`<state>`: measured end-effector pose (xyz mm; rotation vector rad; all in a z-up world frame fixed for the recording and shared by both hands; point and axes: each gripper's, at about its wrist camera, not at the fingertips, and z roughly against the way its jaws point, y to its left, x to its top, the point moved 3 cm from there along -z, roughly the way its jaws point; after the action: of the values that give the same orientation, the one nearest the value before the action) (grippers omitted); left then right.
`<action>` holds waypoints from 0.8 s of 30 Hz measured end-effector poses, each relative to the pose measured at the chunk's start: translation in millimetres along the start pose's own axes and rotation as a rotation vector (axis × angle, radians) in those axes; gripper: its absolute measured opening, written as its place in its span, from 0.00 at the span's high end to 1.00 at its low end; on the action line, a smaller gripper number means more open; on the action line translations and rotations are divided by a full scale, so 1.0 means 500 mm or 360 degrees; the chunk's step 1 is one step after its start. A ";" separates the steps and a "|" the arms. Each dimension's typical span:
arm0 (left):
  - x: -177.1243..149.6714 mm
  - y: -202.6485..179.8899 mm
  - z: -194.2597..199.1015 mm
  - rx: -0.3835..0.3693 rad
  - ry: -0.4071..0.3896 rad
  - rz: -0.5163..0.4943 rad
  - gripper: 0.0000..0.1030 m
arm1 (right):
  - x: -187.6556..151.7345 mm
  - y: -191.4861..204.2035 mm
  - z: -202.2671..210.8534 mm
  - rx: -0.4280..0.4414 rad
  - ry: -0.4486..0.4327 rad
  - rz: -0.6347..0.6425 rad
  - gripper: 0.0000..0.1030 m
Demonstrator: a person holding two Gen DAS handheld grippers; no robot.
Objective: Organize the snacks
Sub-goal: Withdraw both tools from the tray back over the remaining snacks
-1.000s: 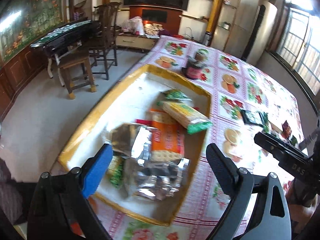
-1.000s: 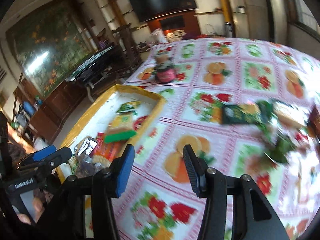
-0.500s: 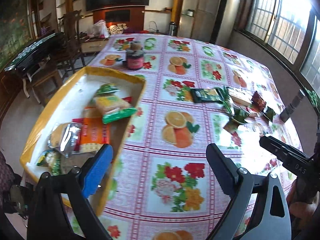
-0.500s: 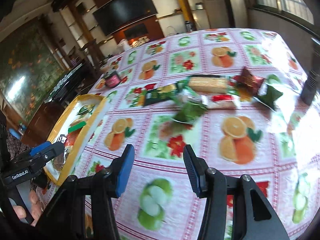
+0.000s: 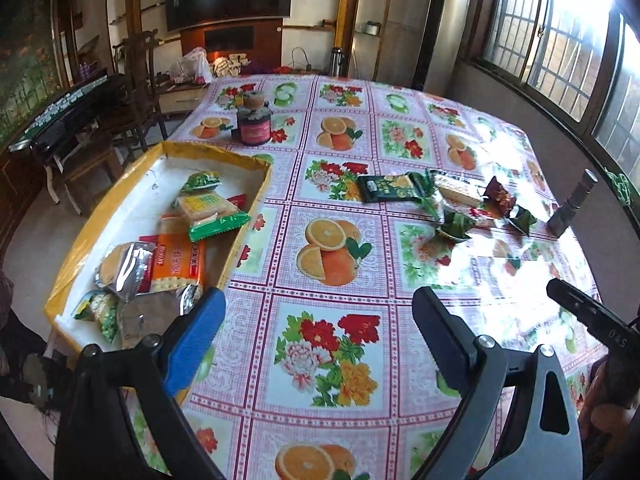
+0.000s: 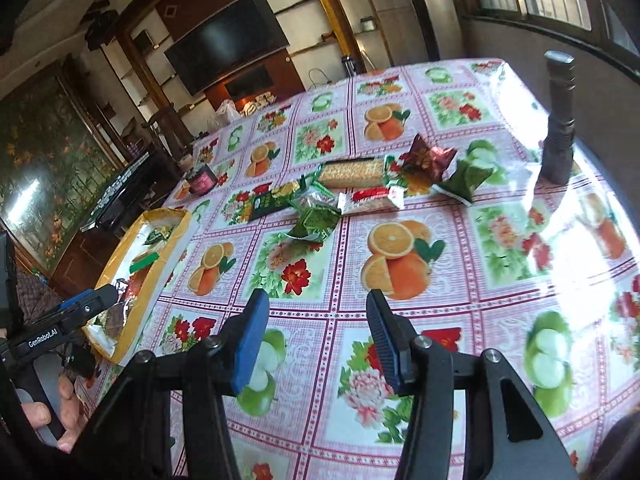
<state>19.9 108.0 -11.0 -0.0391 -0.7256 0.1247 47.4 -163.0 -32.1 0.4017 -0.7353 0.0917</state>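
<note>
A yellow-rimmed tray [image 5: 100, 216] at the table's left holds several snack packs, among them an orange cracker pack [image 5: 178, 264] and a green-edged biscuit pack [image 5: 210, 212]. The tray also shows in the right wrist view [image 6: 128, 248]. Loose snacks lie in a cluster on the tablecloth: a dark green pack [image 5: 386, 188], a wafer pack [image 6: 354, 172], a maroon pouch [image 6: 428, 158], green pouches [image 6: 316, 220]. My left gripper [image 5: 316, 332] is open and empty above the cloth near the tray. My right gripper [image 6: 316, 340] is open and empty, short of the cluster.
A dark jar [image 5: 254, 126] stands beyond the tray. A black flashlight [image 6: 558, 120] stands upright near the table's right edge. The table carries a fruit-and-flower cloth [image 5: 332, 248]. Chairs and a dark side table [image 5: 80, 120] stand to the left.
The left gripper has swung right, from over the tray to over the cloth. The right gripper has turned toward the loose snack cluster. Both stay open.
</note>
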 end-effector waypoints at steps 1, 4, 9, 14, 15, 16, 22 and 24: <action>-0.003 -0.004 0.013 -0.0002 -0.0013 -0.0008 0.08 | -0.001 0.000 0.015 0.0000 -0.0017 -0.0003 0.51; -0.014 -0.014 0.047 -0.0007 -0.0033 -0.0041 0.08 | -0.007 0.001 0.065 -0.0007 -0.0085 0.0001 0.50; -0.038 -0.036 0.069 -0.0030 -0.0038 -0.0095 0.06 | -0.025 -0.027 0.116 -0.0052 -0.0149 -0.0047 0.48; -0.052 -0.062 0.077 -0.0004 -0.0053 -0.0141 0.04 | -0.041 -0.053 0.133 -0.0176 -0.0166 -0.0018 0.48; -0.054 -0.068 0.072 0.0012 -0.0046 -0.0159 0.04 | -0.042 -0.056 0.132 -0.0197 -0.0165 -0.0013 0.48; -0.056 -0.074 0.064 0.0018 -0.0033 -0.0176 0.04 | -0.043 -0.063 0.126 -0.0227 -0.0155 -0.0015 0.48; 0.008 -0.140 -0.020 0.0117 -0.0090 -0.0249 0.03 | -0.007 -0.065 0.060 -0.0366 -0.0106 -0.0023 0.47; 0.033 -0.158 -0.049 0.0125 -0.0045 -0.0261 0.03 | 0.005 -0.063 0.047 -0.0350 -0.0073 -0.0026 0.47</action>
<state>56.3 32.1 -12.3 0.0969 -0.7485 -0.0029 41.4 -201.0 -24.8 0.2001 -0.7783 -0.0141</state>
